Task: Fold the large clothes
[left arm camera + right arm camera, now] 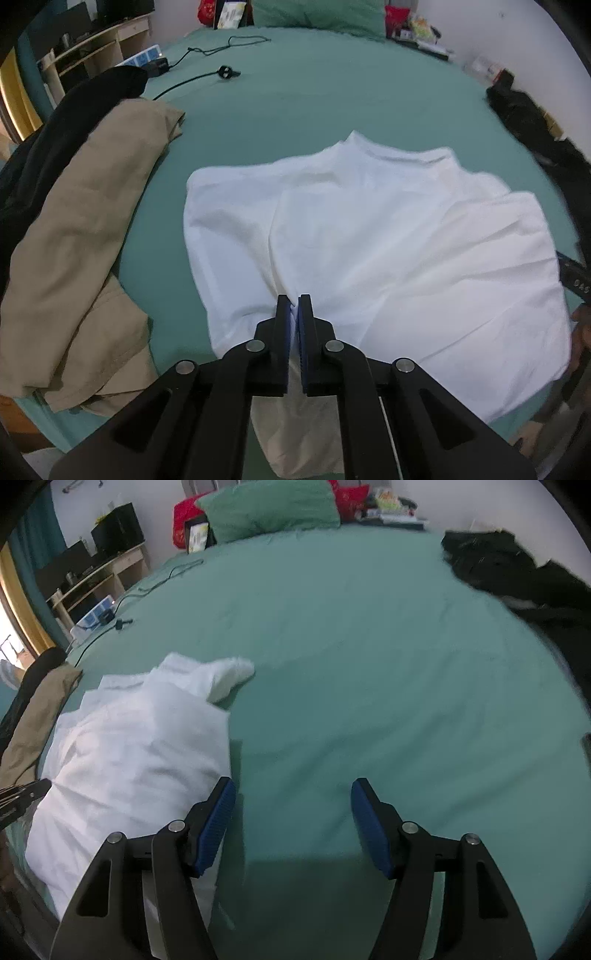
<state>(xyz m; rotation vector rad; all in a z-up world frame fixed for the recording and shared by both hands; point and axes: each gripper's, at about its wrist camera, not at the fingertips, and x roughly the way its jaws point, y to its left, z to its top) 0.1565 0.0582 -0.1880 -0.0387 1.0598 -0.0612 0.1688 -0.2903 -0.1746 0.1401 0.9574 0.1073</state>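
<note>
one garment is in work: a white shirt [369, 236] lying on the green bed [295, 96], its collar toward 12 o'clock in the left wrist view. the sides look partly turned in, with a fold line running down the cloth left of centre, so a first lengthwise fold seems under way rather than finished. the left gripper [294, 306] has its jaws pressed almost together on a pinch of the shirt's near hem at 6 o'clock. the right gripper [293, 794] hangs over bare sheet with jaws wide apart and nothing between them; in its view the shirt lies toward 9 o'clock, one sleeve [232, 675] flopped out toward 11 o'clock and not yet tucked.

what looks left: laying that sleeve in, squaring the edges, then folding hem toward collar. a tan garment [85, 236] sits heaped at 9 o'clock in the left view and a black garment [517, 576] at 1 o'clock in the right view; neither looks neatly folded, so most of the job probably remains.
</note>
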